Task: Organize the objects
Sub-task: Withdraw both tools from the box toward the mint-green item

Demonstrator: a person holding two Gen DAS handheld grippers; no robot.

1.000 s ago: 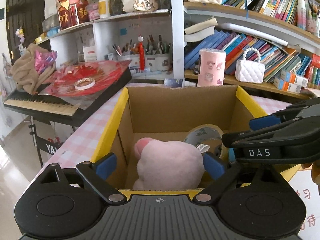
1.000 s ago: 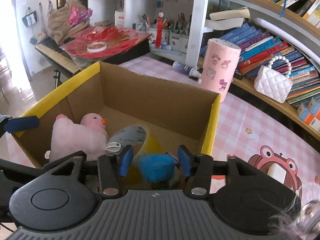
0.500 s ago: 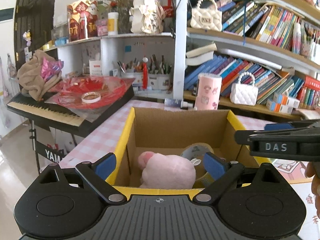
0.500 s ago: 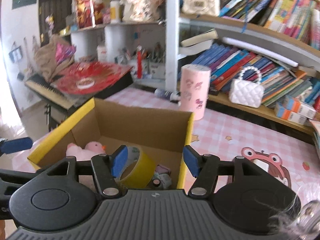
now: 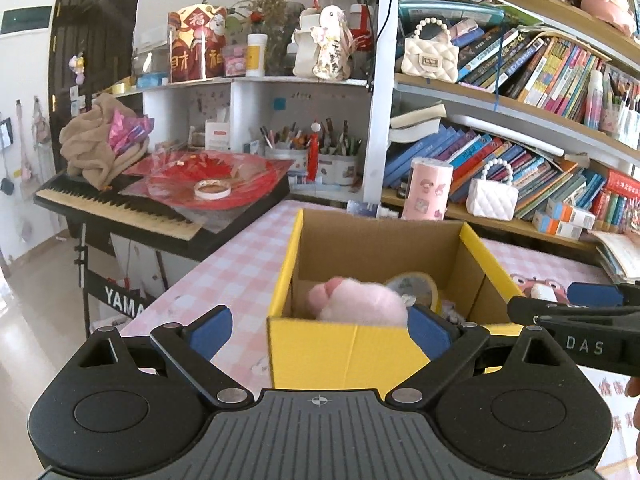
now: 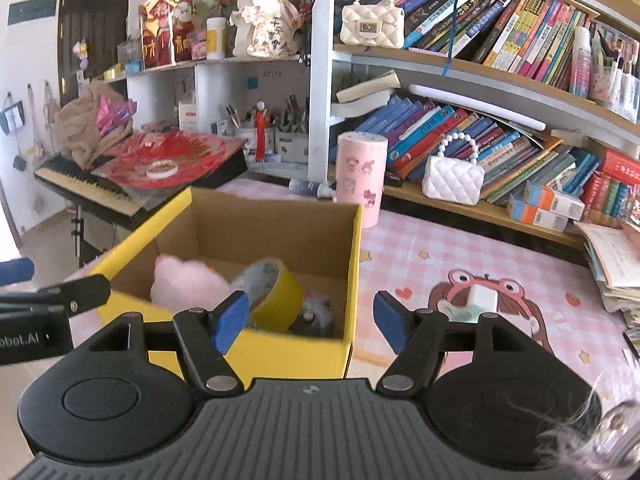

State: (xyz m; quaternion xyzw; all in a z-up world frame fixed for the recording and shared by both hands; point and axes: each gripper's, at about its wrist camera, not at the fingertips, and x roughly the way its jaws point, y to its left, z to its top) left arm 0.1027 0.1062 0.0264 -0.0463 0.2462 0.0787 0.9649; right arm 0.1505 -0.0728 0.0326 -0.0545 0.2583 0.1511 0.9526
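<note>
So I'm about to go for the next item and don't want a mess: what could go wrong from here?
The tape roll leans on edge against the pink plush in the cardboard box; another drop could tip it. The white cube lies close to the book stack, so the right gripper, jaws opening and empty, might clip it.

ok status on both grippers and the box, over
Left gripper open, empty. Right gripper opening, empty. Cardboard box holds pink plush, yellow tape roll. Nothing in the way.
</note>
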